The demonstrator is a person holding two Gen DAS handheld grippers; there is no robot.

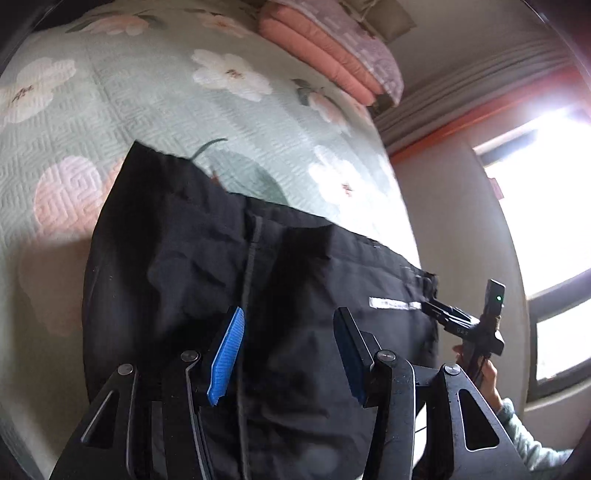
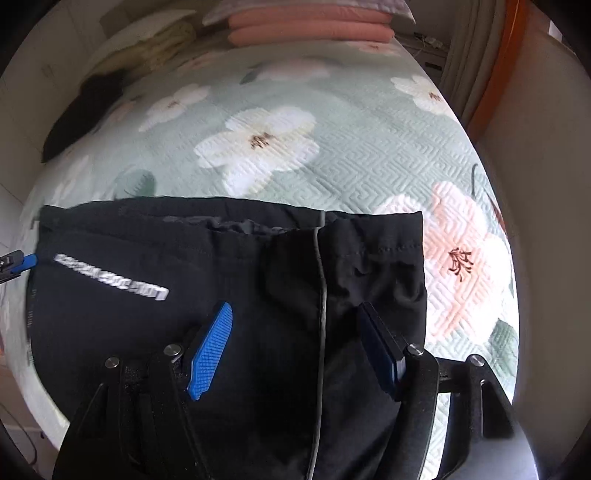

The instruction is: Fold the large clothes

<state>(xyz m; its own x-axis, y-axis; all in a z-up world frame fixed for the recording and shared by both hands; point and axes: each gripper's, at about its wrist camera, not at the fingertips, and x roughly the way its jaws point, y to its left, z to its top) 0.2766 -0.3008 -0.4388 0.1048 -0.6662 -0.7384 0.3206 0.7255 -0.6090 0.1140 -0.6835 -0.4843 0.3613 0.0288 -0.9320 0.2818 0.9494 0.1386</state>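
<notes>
A black garment (image 1: 177,258) (image 2: 129,332) with white lettering (image 2: 110,277) and a grey cord (image 2: 321,295) lies folded on the floral bedspread (image 1: 147,110) (image 2: 332,166). My left gripper (image 1: 291,314) hovers over it with its blue pads (image 1: 227,354) apart and nothing pinched between them. My right gripper (image 2: 295,308) also stands open above the cloth, and the cord runs beneath its gap. In the left wrist view the right gripper (image 1: 439,312) sits at the garment's right edge by the lettering (image 1: 393,304), held by a hand (image 1: 487,373). The left gripper's tip (image 2: 16,260) shows at the garment's left edge.
Folded pink quilts (image 1: 325,55) (image 2: 310,26) are stacked at the bed's far end. A dark piece of clothing (image 2: 85,107) lies at the far left edge. A bright window (image 1: 546,184) and curtains (image 2: 465,55) stand to the right of the bed.
</notes>
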